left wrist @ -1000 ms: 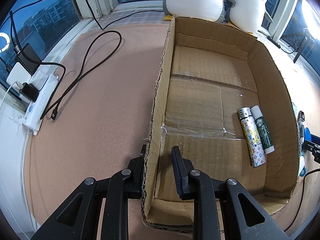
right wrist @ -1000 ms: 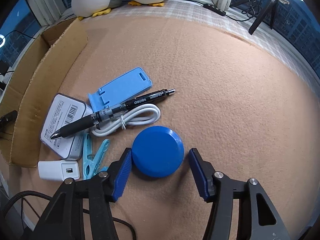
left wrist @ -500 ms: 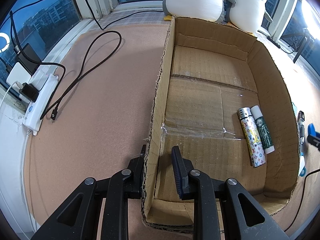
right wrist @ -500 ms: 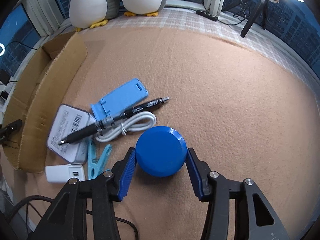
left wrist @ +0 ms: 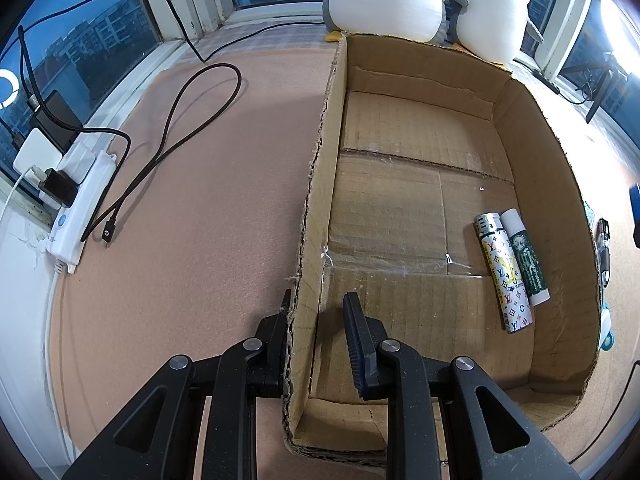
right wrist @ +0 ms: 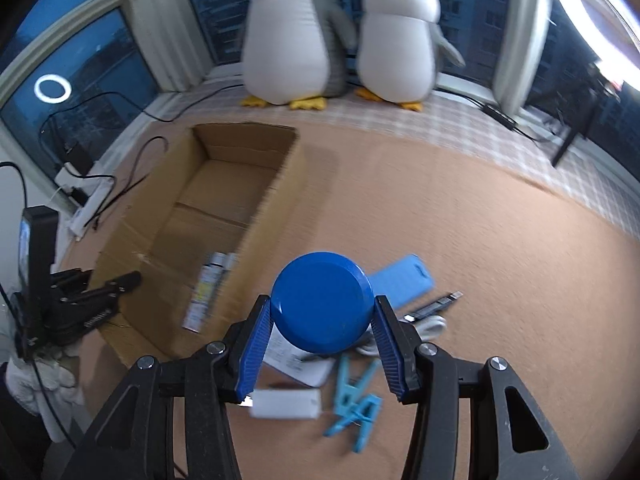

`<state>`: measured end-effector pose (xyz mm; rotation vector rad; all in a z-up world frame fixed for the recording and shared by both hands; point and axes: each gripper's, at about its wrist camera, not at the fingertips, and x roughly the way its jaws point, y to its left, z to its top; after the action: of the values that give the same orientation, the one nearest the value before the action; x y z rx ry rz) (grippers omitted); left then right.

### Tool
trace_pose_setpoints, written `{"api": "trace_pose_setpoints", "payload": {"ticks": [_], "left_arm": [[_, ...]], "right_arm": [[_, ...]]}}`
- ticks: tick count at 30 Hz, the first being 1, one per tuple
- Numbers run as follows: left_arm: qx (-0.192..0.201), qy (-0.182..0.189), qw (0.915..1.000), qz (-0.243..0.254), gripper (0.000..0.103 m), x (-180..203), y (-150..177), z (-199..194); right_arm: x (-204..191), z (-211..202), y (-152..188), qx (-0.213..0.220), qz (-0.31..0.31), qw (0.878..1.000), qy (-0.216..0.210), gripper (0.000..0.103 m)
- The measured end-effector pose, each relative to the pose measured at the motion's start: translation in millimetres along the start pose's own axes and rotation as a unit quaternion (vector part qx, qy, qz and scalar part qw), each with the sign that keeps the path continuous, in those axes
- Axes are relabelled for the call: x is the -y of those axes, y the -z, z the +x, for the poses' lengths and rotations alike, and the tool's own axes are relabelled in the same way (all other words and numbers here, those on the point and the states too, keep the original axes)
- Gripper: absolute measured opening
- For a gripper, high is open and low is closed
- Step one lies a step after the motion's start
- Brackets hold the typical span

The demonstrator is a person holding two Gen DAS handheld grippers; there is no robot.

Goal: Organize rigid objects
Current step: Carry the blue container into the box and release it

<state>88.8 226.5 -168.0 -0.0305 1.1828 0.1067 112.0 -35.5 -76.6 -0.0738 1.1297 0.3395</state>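
While my right gripper [right wrist: 322, 334] presses its ribbed blue pads against the two sides of the blue disc [right wrist: 322, 302], that smooth, round, matte-plastic puck sits squarely between the fingertips, raised clear of the fuzzy tan mat [right wrist: 500, 264], with its flat face turned toward the camera. Below and behind it on the mat lie the loose things: a flat light-blue phone stand [right wrist: 404, 282] with rounded corners, a black pen [right wrist: 434, 306] next to a coil of white cable [right wrist: 430, 326], a white labelled tin [right wrist: 298, 362] partly hidden by the disc, a blurred white charger block [right wrist: 286, 404], and two pale-blue clothes pegs [right wrist: 354, 404] lying crossed. To the left of the disc is the cardboard box [left wrist: 532, 168], corrugated brown with ragged torn edges and strips of clear tape across its floor; inside, against its right wall, two slim tubes lie side by side and touching, a patterned white tube [left wrist: 504, 274] and a green-labelled tube [left wrist: 526, 258]. My left gripper [left wrist: 316, 304] is clamped on the box's near-left wall, one black finger outside and the other inside the cardboard, the jaws nearly together with only that wall between them. Two plush penguins [right wrist: 296, 36], soft white with grey sides, stand on the checked sill beyond the box. Off the box's left side, a white power strip [left wrist: 82, 200] with black plugs and a looping black cord [left wrist: 176, 120] rests at the mat's edge.
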Motion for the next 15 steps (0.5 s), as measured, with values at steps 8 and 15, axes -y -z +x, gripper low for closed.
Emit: {"api": "trace_pose_setpoints", "payload": {"ticks": [8,15], "left_arm": [[0.002,0.004,1.0000,-0.003,0.024,-3,2,-1],[0.002,0.007,1.0000,-0.003,0.024,-5,2,-1]], "right_arm": [[-46,13,-18,0.000,-0.038,0.999,-0.020,0.046],[-64,29,-30,-0.010,-0.048,0.998,-0.031,0.046]]}}
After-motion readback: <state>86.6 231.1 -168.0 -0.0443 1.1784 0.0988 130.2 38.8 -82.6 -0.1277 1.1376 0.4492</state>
